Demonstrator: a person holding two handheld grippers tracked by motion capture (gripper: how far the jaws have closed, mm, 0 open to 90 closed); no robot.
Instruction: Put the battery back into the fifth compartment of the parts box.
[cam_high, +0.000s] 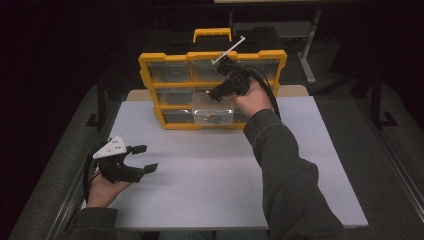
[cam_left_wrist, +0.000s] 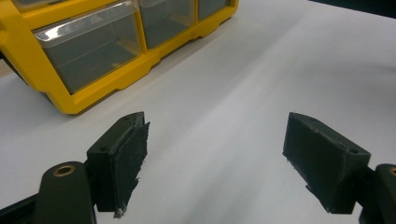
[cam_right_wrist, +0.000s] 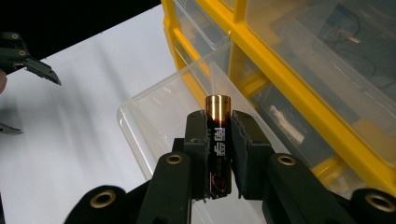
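A yellow organiser (cam_high: 212, 56) with clear drawers stands at the back of the white table (cam_high: 225, 180). Its middle clear drawer (cam_high: 213, 117) is pulled out, and something small lies in its bottom. My right gripper (cam_high: 216, 94) hangs just over that drawer (cam_right_wrist: 154, 112), shut on a black and gold battery (cam_right_wrist: 218, 140) that stands upright between the pads. My left gripper (cam_high: 144, 159) rests open at the table's left front, nothing between its fingers (cam_left_wrist: 122, 163). The organiser's lower corner (cam_left_wrist: 84, 88) lies ahead of it.
A black case with a yellow handle (cam_high: 212, 34) sits behind the organiser. A table leg frame (cam_high: 307, 55) stands at the back right. Dark floor surrounds the table, whose wide middle and right are bare white surface.
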